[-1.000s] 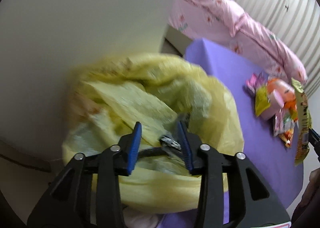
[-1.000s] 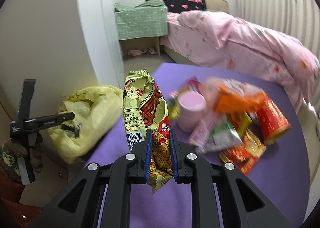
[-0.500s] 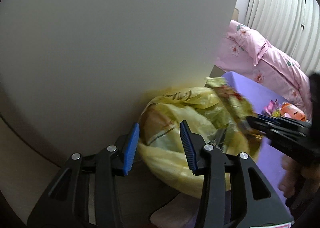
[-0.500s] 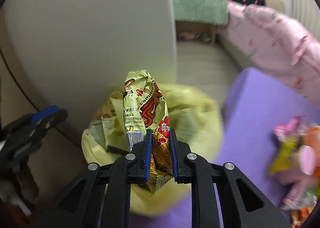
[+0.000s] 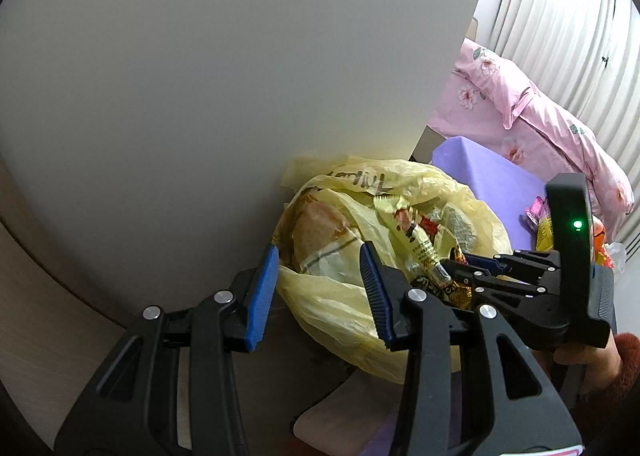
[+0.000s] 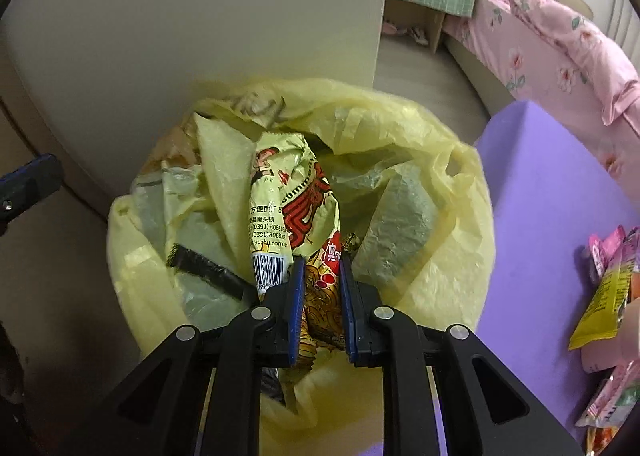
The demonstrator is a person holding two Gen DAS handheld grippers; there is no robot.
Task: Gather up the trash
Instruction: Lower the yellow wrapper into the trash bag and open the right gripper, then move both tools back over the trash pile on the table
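Snack wrapper (image 6: pixel 294 211) pinched between right gripper (image 6: pixel 320 296) pads, hanging inside the mouth of the yellow trash bag (image 6: pixel 436 159) (bag sits by purple table (image 6: pixel 552 191)). Left gripper (image 5: pixel 318 292) spread, empty, just beside the bag.

My right gripper (image 6: pixel 320 288) points steeply down, jaws clamped on a snack wrapper (image 6: pixel 294 211) that sticks out ahead of them. My left gripper (image 5: pixel 318 292) tilts down, jaws apart, nothing pressed between the pads.
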